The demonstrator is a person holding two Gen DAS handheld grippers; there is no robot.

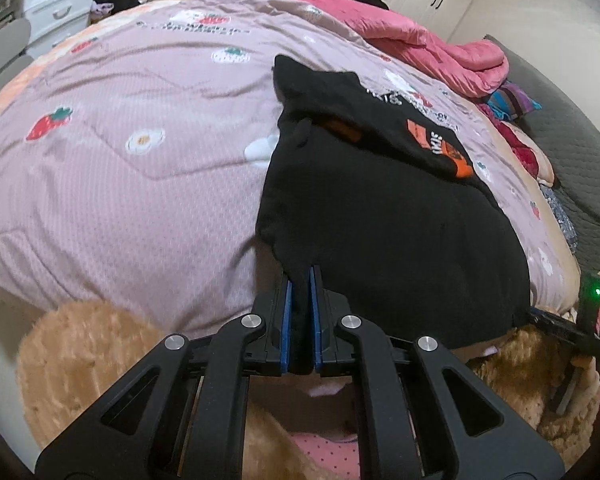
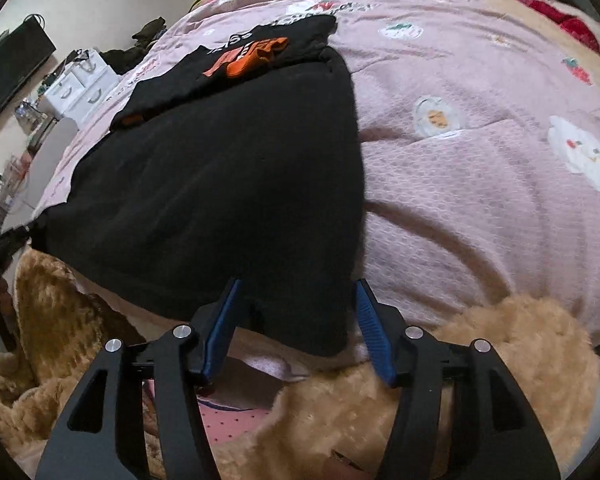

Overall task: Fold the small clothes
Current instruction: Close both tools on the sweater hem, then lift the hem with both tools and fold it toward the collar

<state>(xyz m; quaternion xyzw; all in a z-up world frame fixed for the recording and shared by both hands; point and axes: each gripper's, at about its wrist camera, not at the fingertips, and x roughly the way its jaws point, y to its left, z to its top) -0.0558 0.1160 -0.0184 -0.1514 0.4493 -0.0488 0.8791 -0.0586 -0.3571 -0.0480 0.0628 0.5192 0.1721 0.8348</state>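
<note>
The left gripper (image 1: pixel 300 280) is clamped tight on the near hem of the black shirt (image 1: pixel 380 216), its blue pads (image 1: pixel 287 312) pressed onto a pinch of the dark cloth. Ahead of it and to its right the shirt lies spread on the pink quilt (image 1: pixel 120 184), with its orange print (image 1: pixel 440 148) folded over at the far end. To the left of this gripper there is only quilt, printed with strawberries and flowers. Below its fingers sits tan fuzzy fabric (image 1: pixel 80 352).

The right gripper (image 2: pixel 296 284) stands partly open, with its jaws apart. The shirt's (image 2: pixel 220 184) near right corner hangs between the blue pads (image 2: pixel 370 320) without either pad pressing on it. From here the shirt stretches ahead and to the left, the orange print (image 2: pixel 252 58) at the far edge, and bare quilt (image 2: pixel 480 200) lies to the right. Tan fuzzy fabric (image 2: pixel 500 360) fills the space under the fingers.
</note>
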